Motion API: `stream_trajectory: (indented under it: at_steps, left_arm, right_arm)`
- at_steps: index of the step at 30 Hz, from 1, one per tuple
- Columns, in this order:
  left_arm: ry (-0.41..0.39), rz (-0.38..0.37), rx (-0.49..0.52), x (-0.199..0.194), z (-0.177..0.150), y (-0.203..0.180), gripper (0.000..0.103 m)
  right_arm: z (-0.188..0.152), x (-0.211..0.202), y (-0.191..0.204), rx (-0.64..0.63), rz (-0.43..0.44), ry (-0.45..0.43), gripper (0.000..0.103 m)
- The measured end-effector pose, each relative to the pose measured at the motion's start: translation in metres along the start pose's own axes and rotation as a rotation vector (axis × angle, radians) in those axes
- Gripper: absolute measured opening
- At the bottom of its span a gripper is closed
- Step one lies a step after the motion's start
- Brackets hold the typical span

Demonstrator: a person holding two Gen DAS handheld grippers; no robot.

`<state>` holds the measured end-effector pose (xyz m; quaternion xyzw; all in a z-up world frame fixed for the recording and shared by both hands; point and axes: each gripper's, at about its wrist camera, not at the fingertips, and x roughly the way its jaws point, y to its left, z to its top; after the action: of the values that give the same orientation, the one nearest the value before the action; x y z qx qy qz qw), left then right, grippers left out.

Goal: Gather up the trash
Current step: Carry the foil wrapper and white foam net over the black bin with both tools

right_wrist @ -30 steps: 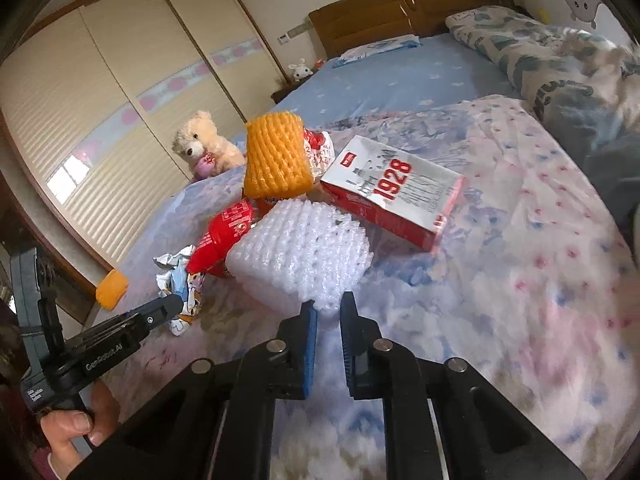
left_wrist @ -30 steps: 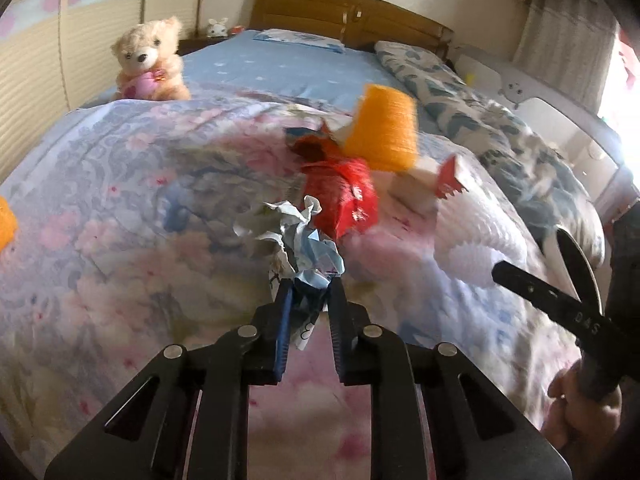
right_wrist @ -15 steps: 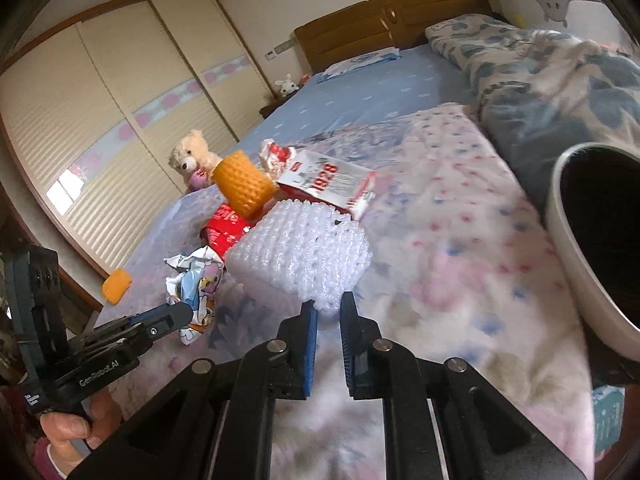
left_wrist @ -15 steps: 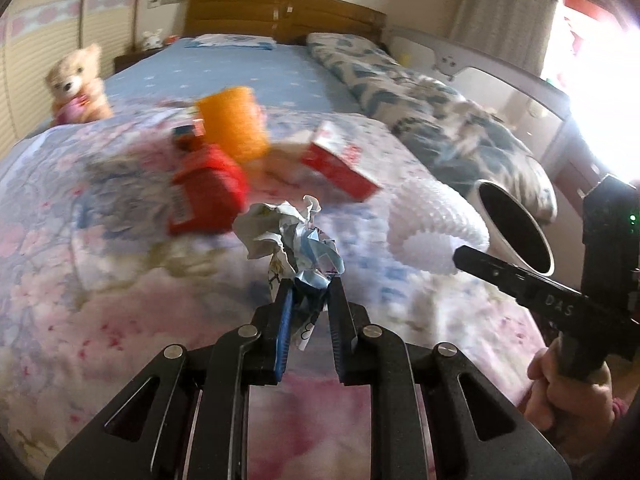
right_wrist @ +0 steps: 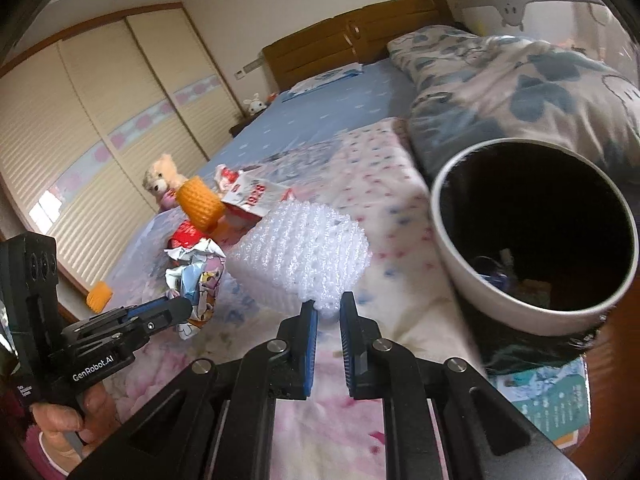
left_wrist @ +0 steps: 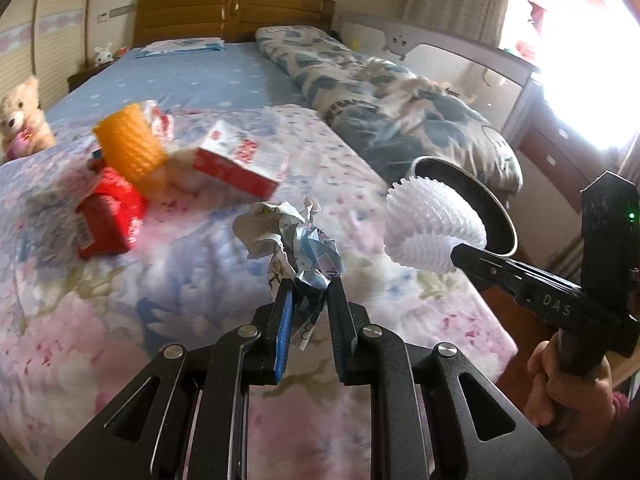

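Observation:
My left gripper (left_wrist: 309, 286) is shut on a crumpled paper wrapper (left_wrist: 286, 234), lifted above the floral bedspread; the same crumpled paper wrapper (right_wrist: 196, 276) shows in the right wrist view. My right gripper (right_wrist: 329, 307) is shut on the lower edge of a white foam fruit net (right_wrist: 298, 258), which hangs just left of a round trash bin (right_wrist: 532, 236) with a white rim and dark inside. In the left wrist view the white foam fruit net (left_wrist: 430, 226) sits in front of the trash bin (left_wrist: 494, 210).
On the bedspread (left_wrist: 120, 320) lie an orange foam net (left_wrist: 130, 148), a red packet (left_wrist: 106, 218) and a red-and-white carton (left_wrist: 236, 158). A teddy bear (left_wrist: 18, 118) sits far left. A folded quilt (left_wrist: 400, 100) lies behind the bin. A booklet (right_wrist: 548, 404) lies on the floor.
Both grippers have swung to the right with their loads, away from the pile of trash on the bed. The bin has come into view and now looms close beside the foam net.

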<state>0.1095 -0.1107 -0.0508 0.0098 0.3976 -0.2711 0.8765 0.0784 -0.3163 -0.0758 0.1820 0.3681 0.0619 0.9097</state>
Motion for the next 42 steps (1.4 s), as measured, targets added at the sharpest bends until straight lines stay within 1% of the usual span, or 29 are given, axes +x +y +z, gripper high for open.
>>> stream_trajectory:
  at_steps: [10, 20, 32, 42]
  left_arm:
    - [0.005, -0.048, 0.056, 0.011, 0.012, -0.034, 0.016]
    - [0.014, -0.093, 0.118, 0.024, 0.025, -0.072, 0.016]
    - [0.03, -0.132, 0.179, 0.043, 0.038, -0.109, 0.016]
    - [0.058, -0.157, 0.198, 0.068, 0.053, -0.132, 0.016]
  right_arm:
    - [0.0, -0.025, -0.031, 0.047, -0.048, -0.033, 0.011]
    - [0.008, -0.045, -0.062, 0.091, -0.106, -0.068, 0.011]
    - [0.015, -0.058, -0.093, 0.112, -0.164, -0.079, 0.011]
    - [0.027, -0.059, -0.124, 0.134, -0.201, -0.072, 0.011]
